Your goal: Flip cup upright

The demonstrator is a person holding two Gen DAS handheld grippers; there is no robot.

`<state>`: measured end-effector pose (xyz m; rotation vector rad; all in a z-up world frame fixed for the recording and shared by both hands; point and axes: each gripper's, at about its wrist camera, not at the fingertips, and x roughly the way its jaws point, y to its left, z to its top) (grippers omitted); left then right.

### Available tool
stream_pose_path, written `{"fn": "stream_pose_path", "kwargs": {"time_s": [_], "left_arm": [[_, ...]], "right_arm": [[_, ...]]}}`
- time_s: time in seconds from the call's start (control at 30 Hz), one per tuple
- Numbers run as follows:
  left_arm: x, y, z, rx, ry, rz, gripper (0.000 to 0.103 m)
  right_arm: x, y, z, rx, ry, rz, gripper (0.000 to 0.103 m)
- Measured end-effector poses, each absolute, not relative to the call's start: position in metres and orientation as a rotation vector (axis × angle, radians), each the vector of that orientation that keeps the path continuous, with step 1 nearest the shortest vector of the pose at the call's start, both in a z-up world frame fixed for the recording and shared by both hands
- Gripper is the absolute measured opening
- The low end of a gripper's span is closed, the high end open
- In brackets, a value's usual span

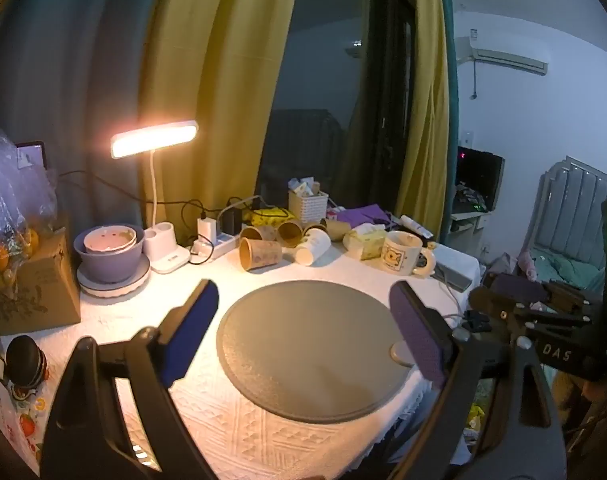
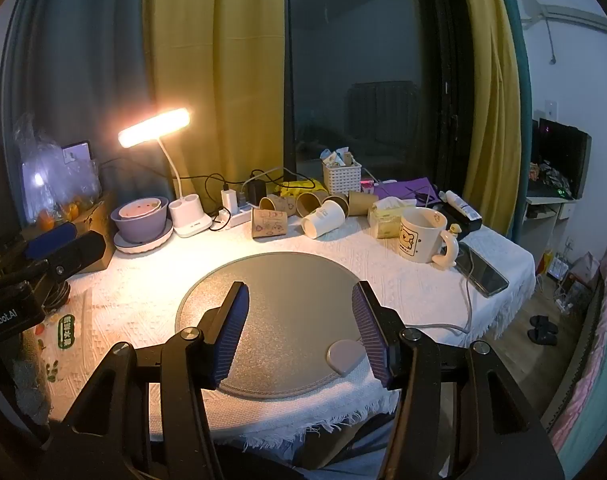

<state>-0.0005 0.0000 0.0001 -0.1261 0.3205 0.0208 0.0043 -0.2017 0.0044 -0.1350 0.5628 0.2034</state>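
Your two grippers, left (image 1: 303, 320) and right (image 2: 299, 332), fingers spread wide and holding nothing, over one grey round mat (image 2: 279, 304), one white paper cup (image 2: 323, 219) on its side beyond it on the worktop (image 2: 383, 276), among five brown cups, one mug (image 2: 421, 236) upright.

Left gripper (image 1: 303, 328): black angular frame, two flat fingers faced with ribbed blue-purple pads (image 1: 191, 332). Right gripper (image 2: 299, 332): identical black frame, silver round pivot screws (image 2: 191, 333), ribbed blue pads (image 2: 231, 332). Its black body, seen from the left wrist view, bears white lettering "DAS".
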Motion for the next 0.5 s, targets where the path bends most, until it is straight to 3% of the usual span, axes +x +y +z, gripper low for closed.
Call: {"fn": "stream_pose_path", "kwargs": {"time_s": [0.5], "left_arm": [[0.0002, 0.0004, 0.0009, -0.127, 0.322, 0.02, 0.088]], "right_arm": [[0.0043, -0.2009, 0.0042, -0.137, 0.562, 0.204, 0.057]]}}
